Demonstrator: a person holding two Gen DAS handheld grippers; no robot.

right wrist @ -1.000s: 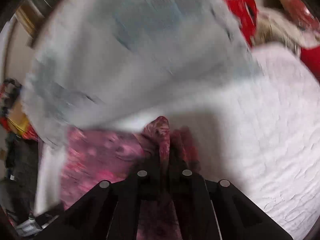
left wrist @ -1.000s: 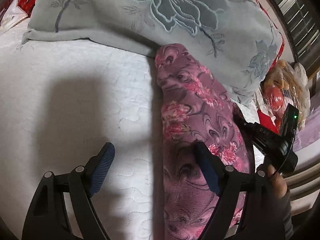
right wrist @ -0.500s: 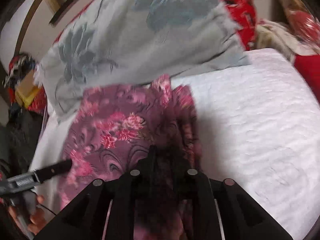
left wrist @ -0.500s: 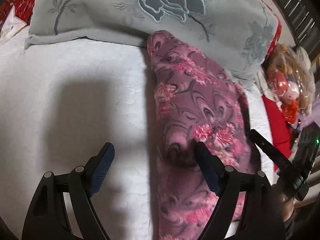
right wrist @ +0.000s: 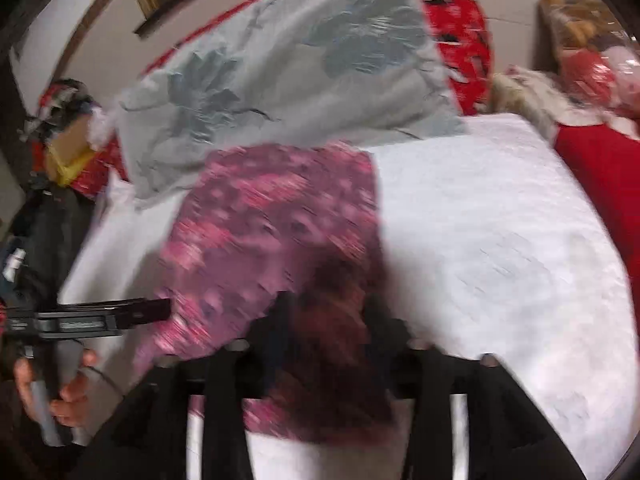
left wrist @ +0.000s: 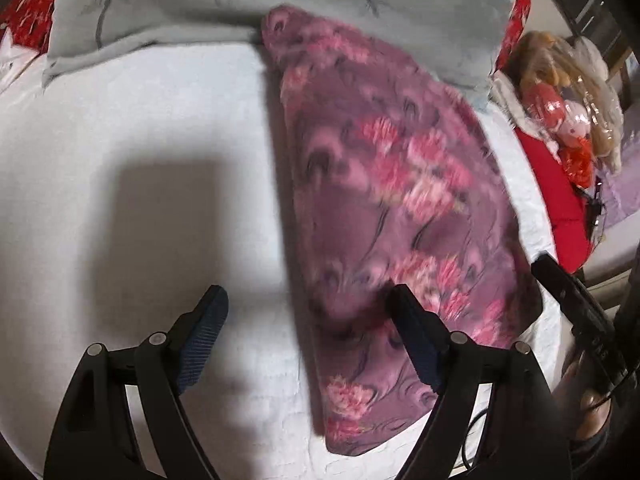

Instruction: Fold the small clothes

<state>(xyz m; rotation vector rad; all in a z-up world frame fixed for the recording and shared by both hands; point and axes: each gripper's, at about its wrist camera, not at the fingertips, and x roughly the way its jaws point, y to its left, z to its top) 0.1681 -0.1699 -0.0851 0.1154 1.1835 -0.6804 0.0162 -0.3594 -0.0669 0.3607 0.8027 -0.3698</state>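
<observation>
One purple floral garment lies on the white bed, running from 12 o'clock, where its tip touches the grey flowered blanket, down to 6 o'clock in your left view. Your left gripper hovers with its fingers released, one pad over bare sheet at 7 o'clock, the other over the cloth's lower part. Your right gripper sits at the near end of the garment, dark cloth bunched between its fingers; the blur means you cannot tell whether they are grasping it.

Risks, as I judge them: if that right hold is loose, the folded layer could slide and open again. If you close the left fingers where they hang, they may pinch the bedsheet along with the cloth. The far tip could also snag on the blanket's edge.

Only the left view shows the garment's full outline and the plastic-wrapped toys at 2 o'clock. Only the right view shows the bunched cloth, your left hand on its handle, and clutter at 9 o'clock.
</observation>
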